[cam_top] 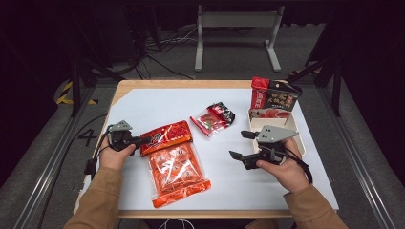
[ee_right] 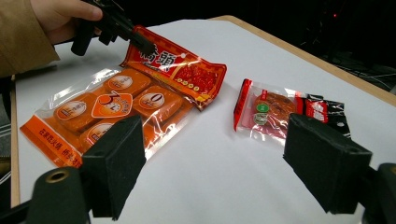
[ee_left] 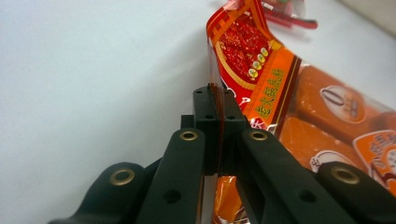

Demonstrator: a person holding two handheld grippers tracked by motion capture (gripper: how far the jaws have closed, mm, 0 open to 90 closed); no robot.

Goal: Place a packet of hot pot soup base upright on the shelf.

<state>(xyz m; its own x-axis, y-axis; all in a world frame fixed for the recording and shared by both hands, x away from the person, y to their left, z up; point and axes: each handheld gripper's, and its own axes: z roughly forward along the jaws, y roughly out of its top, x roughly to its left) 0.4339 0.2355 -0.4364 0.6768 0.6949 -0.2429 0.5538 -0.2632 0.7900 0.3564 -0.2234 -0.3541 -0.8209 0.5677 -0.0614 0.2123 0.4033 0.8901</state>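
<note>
The orange snack bag (cam_top: 173,160) lies at the surface's (cam_top: 239,186) seven o'clock; its red top edge is clamped by the left gripper (cam_top: 147,140). At four o'clock the right gripper (cam_top: 241,145) is held released, apart. A smaller red packet (cam_top: 211,119) lies near the centre.

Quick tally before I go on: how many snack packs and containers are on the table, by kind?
Red packet, clamped at its edge by the left gripper: 1
Orange multipack under it: 1
Small red-and-black packet: 1
Red-and-black bag standing in the tray: 1
Beige tray: 1
Total: 5
</note>
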